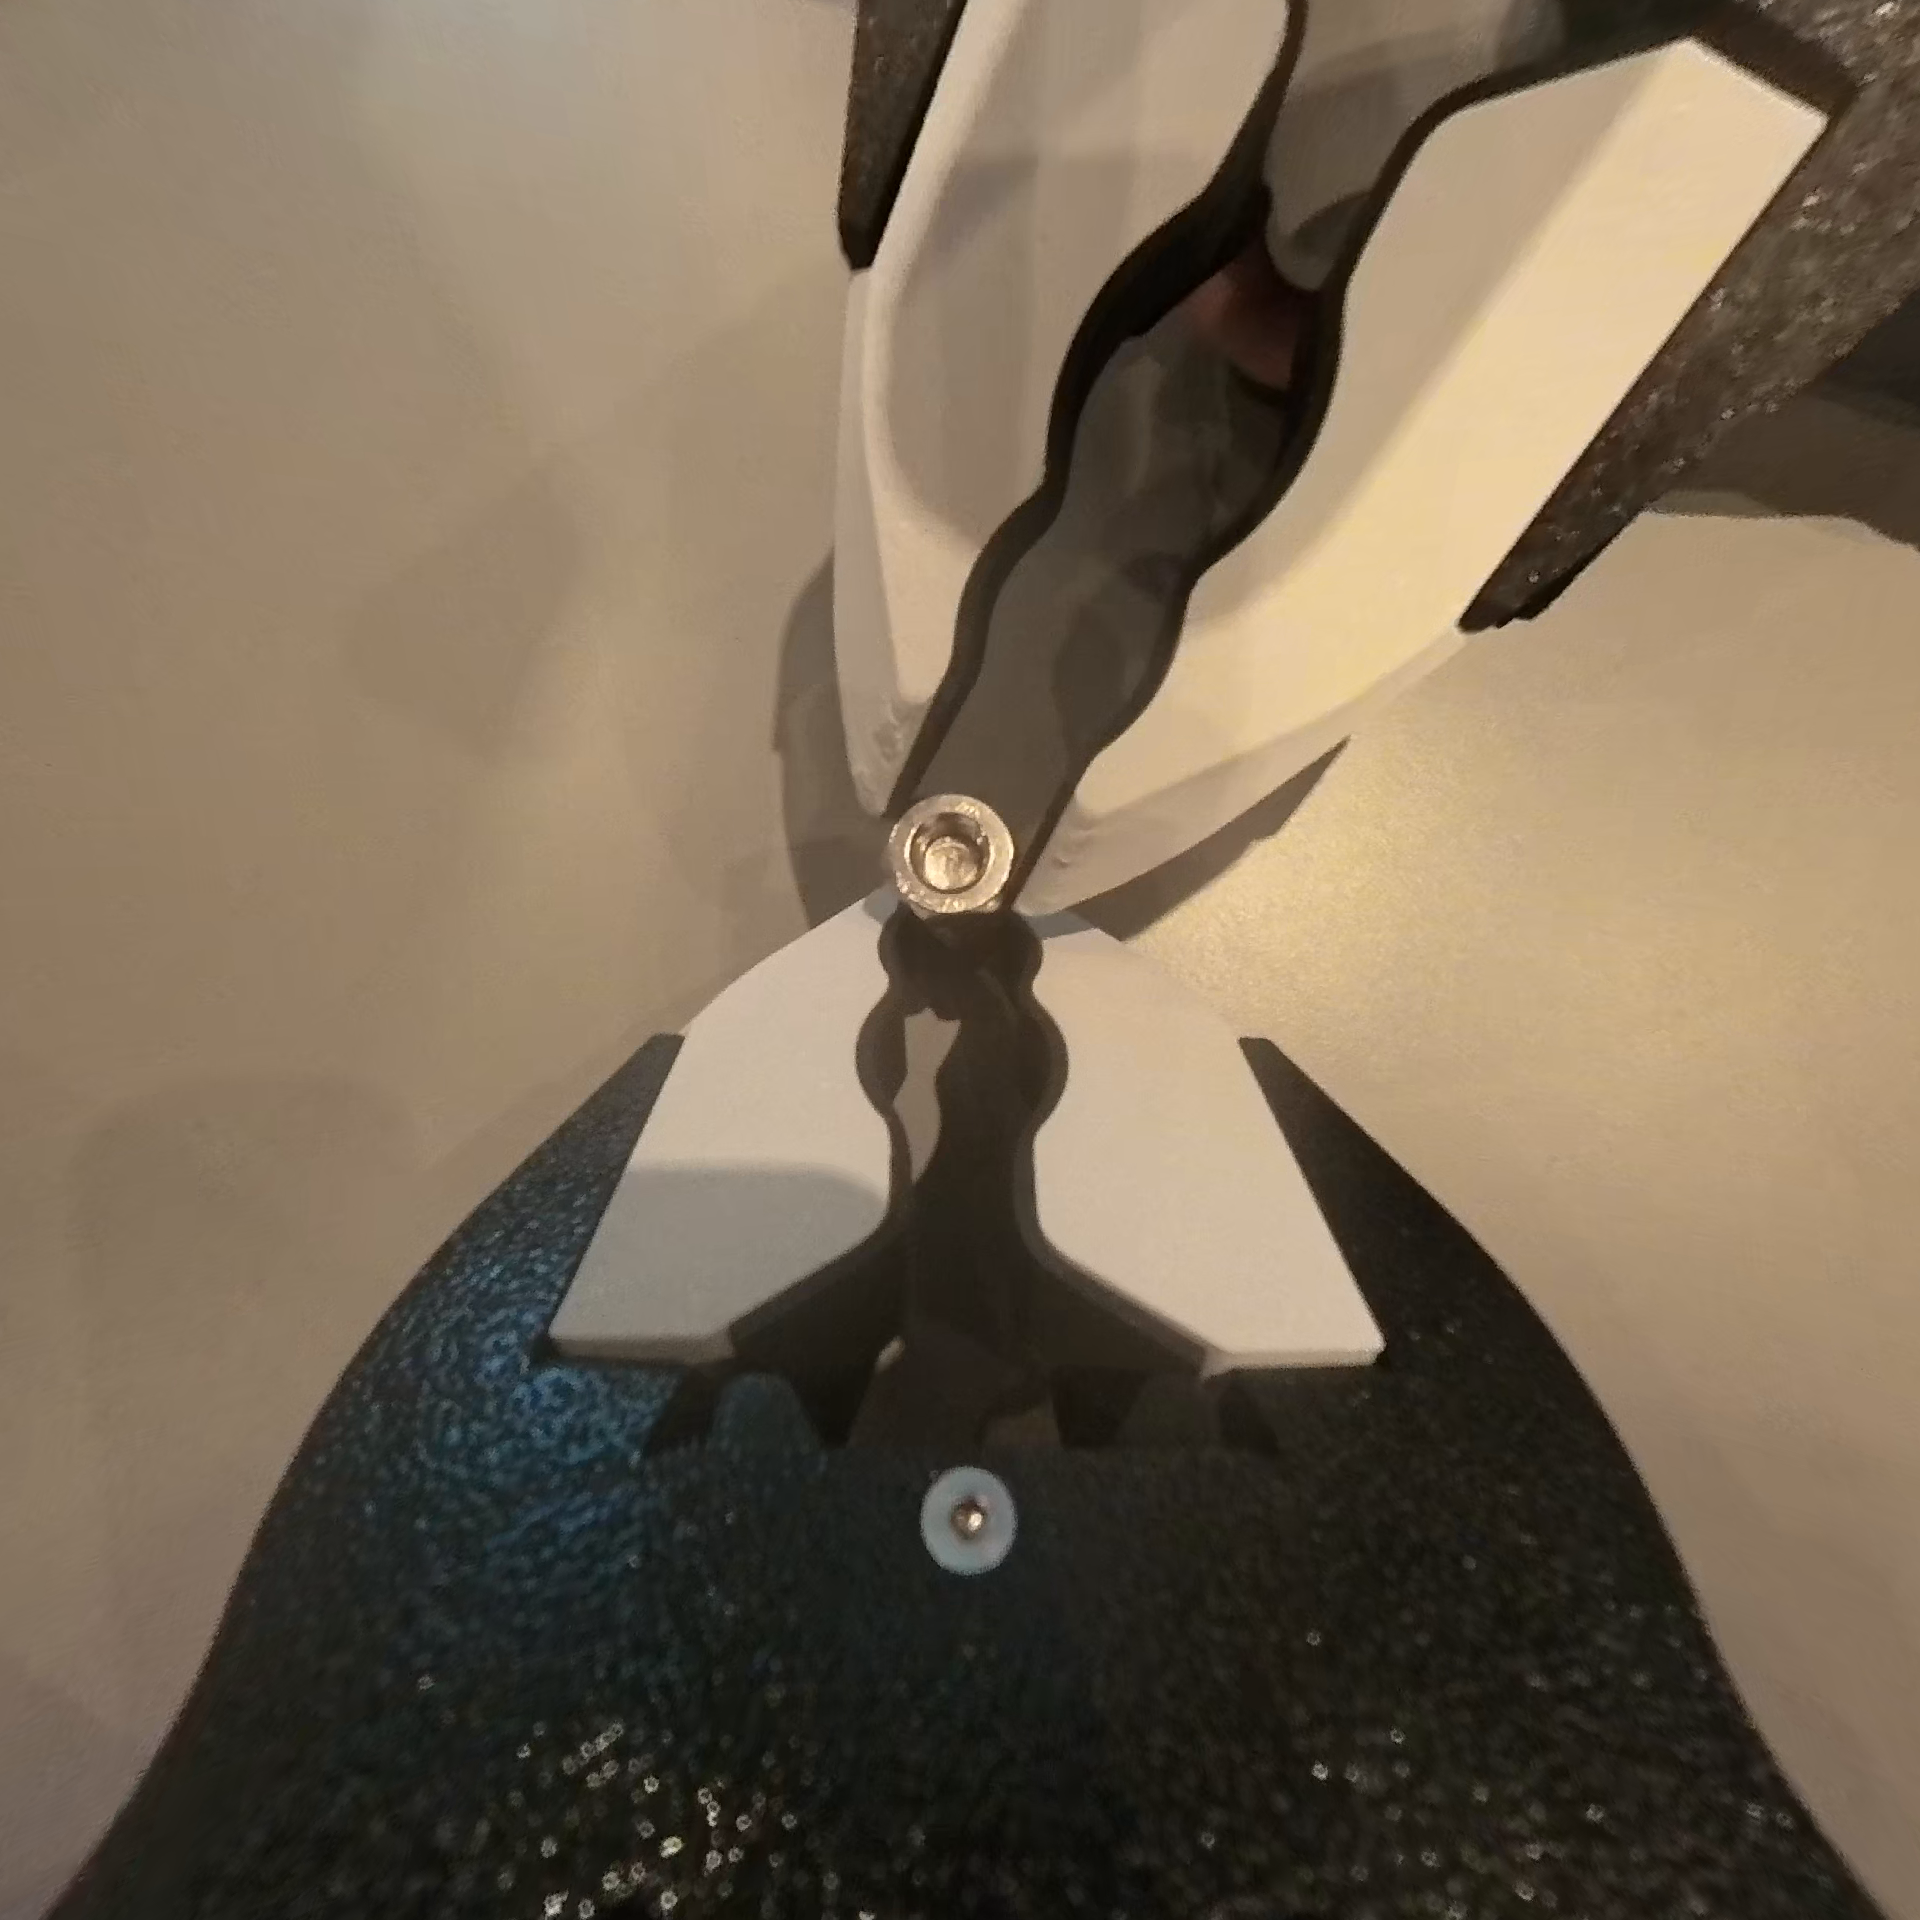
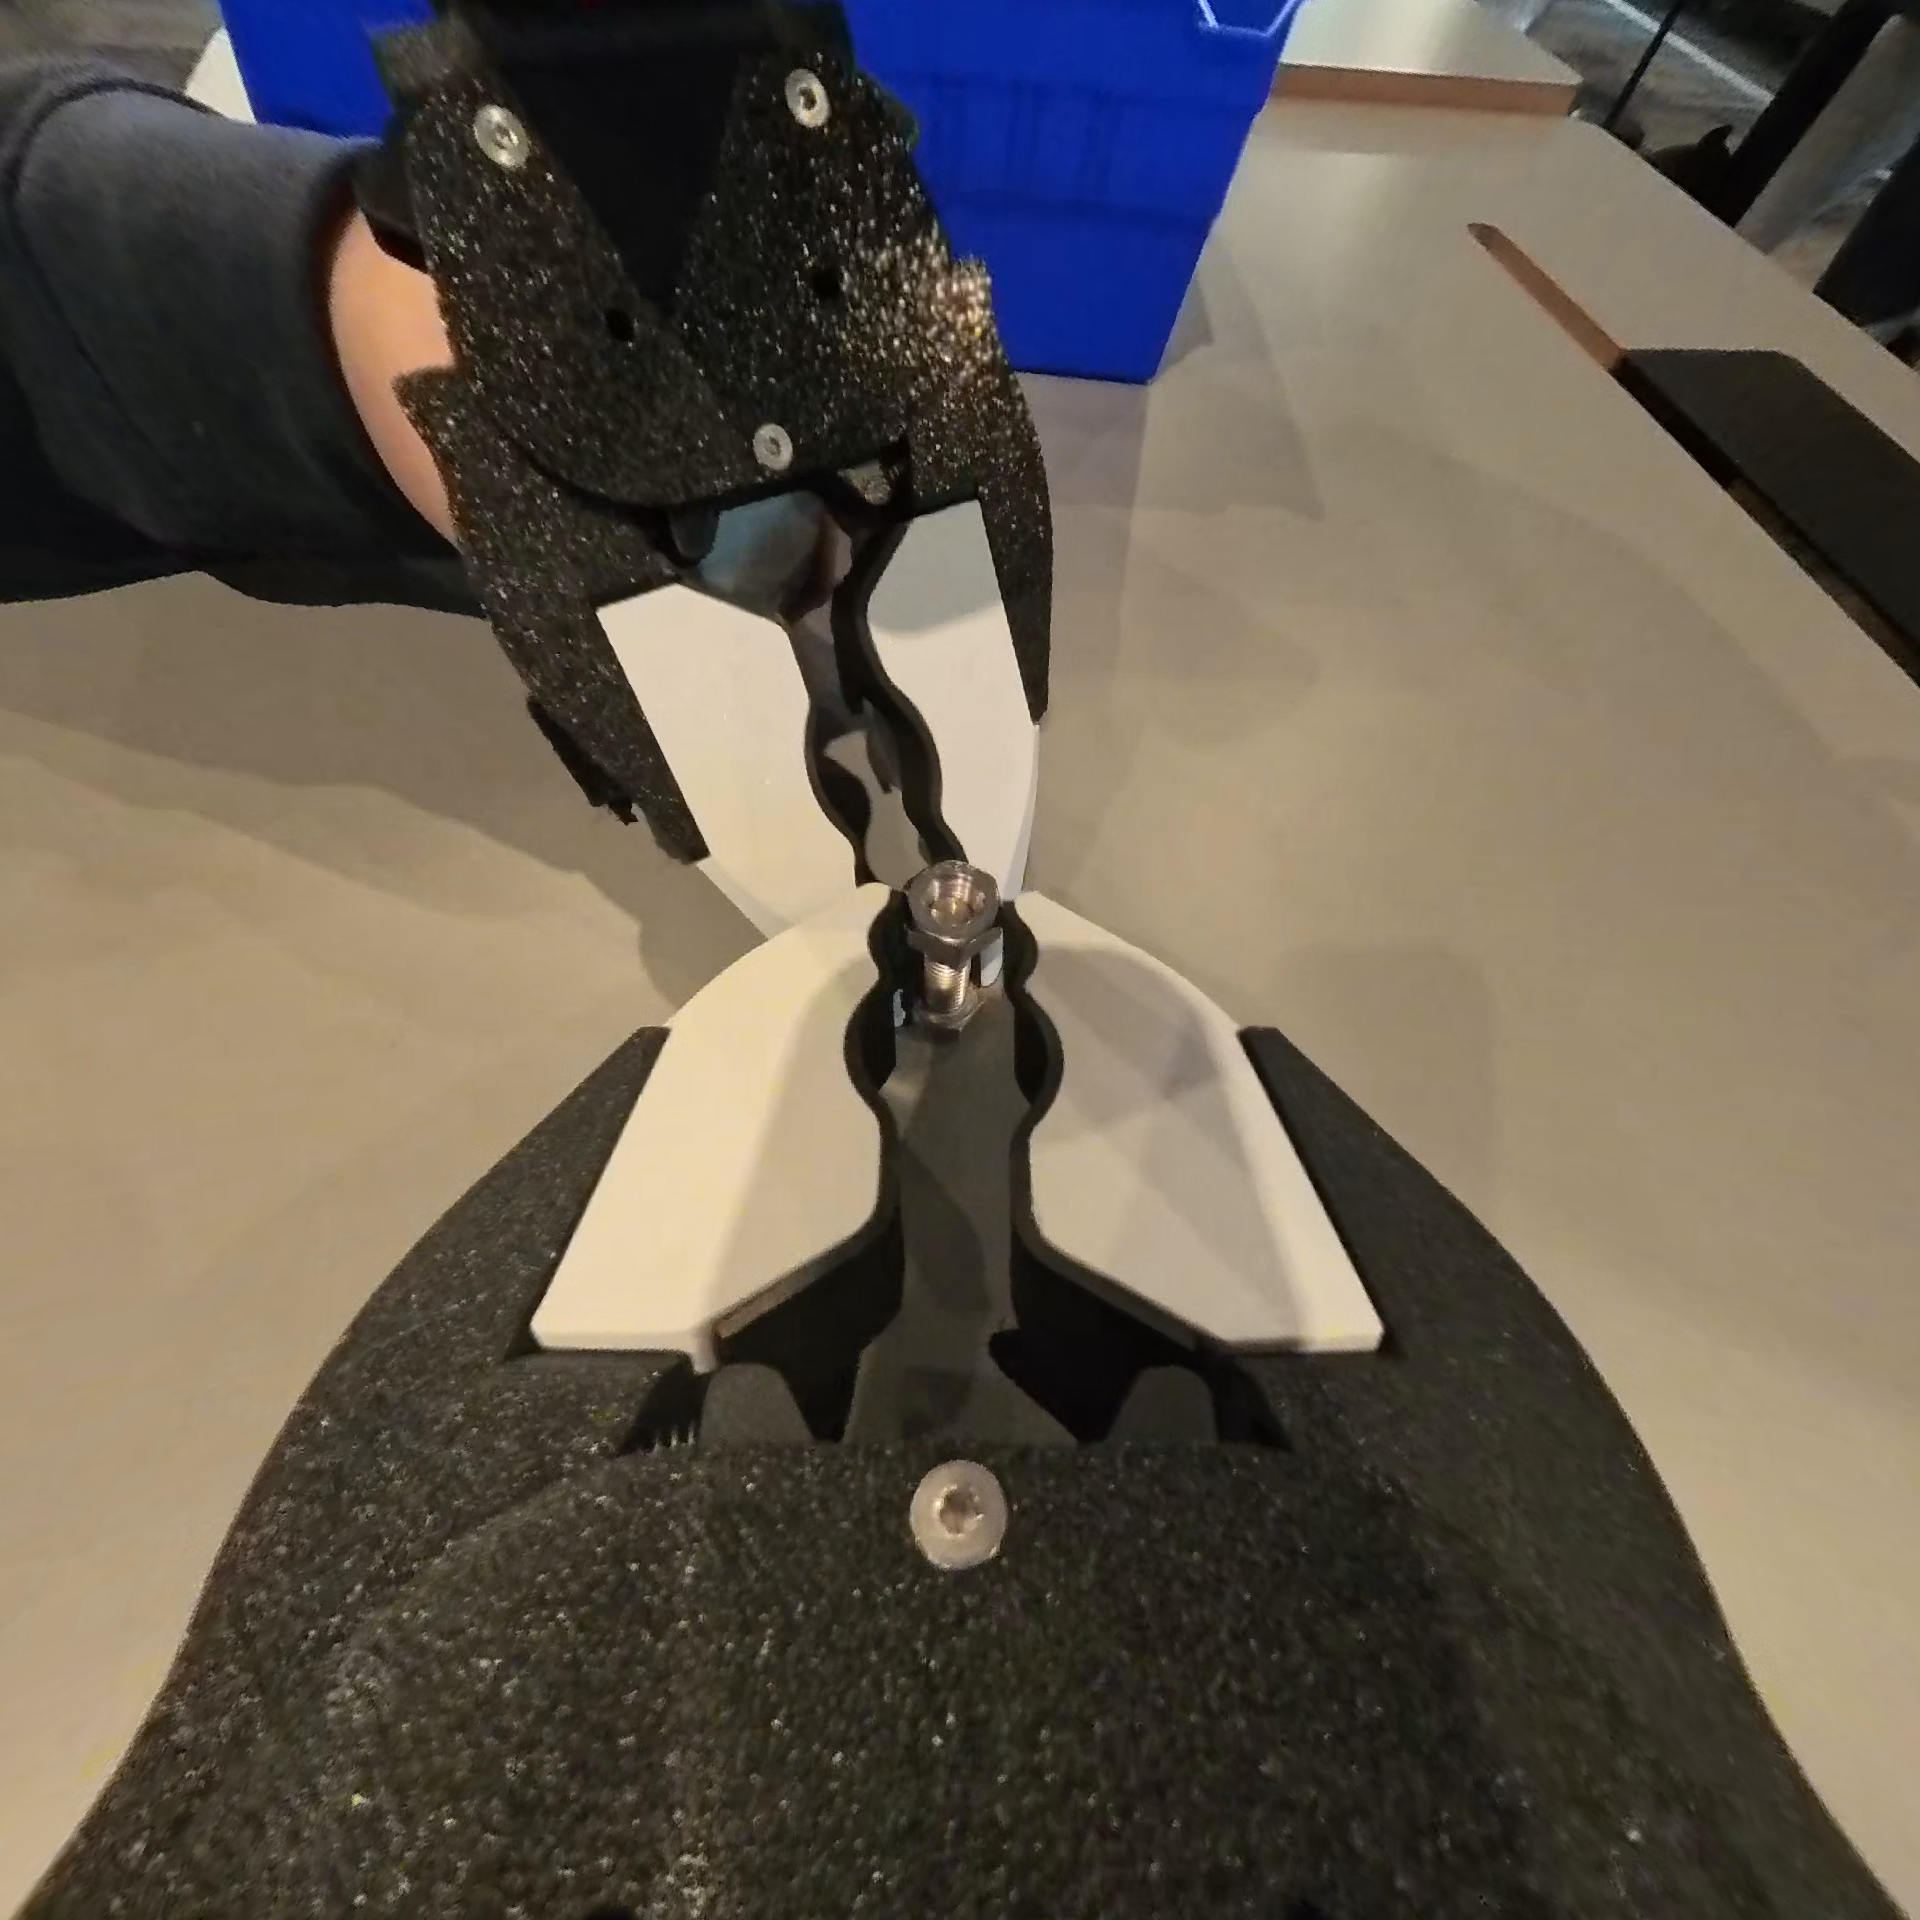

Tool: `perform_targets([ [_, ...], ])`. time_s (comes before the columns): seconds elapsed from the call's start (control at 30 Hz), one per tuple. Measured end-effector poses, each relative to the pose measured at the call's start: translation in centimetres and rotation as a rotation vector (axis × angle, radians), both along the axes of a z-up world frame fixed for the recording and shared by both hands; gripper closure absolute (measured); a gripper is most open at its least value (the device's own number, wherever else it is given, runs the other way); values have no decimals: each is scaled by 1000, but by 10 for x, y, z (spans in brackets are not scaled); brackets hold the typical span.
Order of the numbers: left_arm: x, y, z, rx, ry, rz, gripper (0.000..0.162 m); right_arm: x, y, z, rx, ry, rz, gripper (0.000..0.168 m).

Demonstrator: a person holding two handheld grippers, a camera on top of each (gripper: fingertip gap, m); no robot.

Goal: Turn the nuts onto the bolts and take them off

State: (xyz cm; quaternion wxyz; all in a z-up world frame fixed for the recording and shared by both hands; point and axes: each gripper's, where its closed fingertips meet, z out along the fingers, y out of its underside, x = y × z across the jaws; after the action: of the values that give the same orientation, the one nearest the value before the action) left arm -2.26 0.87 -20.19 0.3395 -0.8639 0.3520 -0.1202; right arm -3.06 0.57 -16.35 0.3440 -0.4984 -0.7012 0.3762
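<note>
Right hand-held gripper (image 2: 951,971) clamped on nut (image 2: 945,943); left hand-held gripper (image 2: 940,883) closed on bolt (image 2: 948,902) head. Risk: cross-threading or dropping, if misaligned.

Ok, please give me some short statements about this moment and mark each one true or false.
1. Both grippers meet at one bolt. True.
2. A nut sits on the bolt's thread. True.
3. The bolt lies flat on the table. False: it is held above the table, between the fingertips.
4. The bin behind is red. False: the bin is blue.
5. The left gripper is wide open. False: its fingers are closed in at the bolt's head end.
6. The right gripper has its fingertips on both sides of the nut. True.
</note>
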Motion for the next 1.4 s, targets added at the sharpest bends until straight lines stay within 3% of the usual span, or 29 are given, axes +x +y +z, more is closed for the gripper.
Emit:
perform_targets([
  [0.37, 0, 1, 0, 4, 7, 14, 147, -1, 2, 0, 5, -80, -251, 151],
  [0.57, 0, 1, 0, 5, 0, 11, 147, 7, -3, 9, -69, -4, -132, 141],
  [0.67, 0, 1, 0, 5, -1, 10, 147, 11, -2, 3, -60, -23, -103, 142],
  [0.77, 0, 1, 0, 5, -1, 11, 147, 15, -20, -1, -83, -63, 6, 157],
  [0.8, 0, 1, 0, 5, -2, 12, 147, 15, -22, -2, -90, -70, 12, 162],
  [0.9, 0, 1, 1, 5, -2, 12, 147, 10, -14, 3, -58, -26, -42, 152],
  [1.27, 0, 1, 1, 4, -2, 12, 147, 10, -2, 5, -23, 9, -99, 148],
  [1.4, 0, 2, 1, 3, -3, 13, 147, 13, -22, -1, -89, -54, 11, 162],
])
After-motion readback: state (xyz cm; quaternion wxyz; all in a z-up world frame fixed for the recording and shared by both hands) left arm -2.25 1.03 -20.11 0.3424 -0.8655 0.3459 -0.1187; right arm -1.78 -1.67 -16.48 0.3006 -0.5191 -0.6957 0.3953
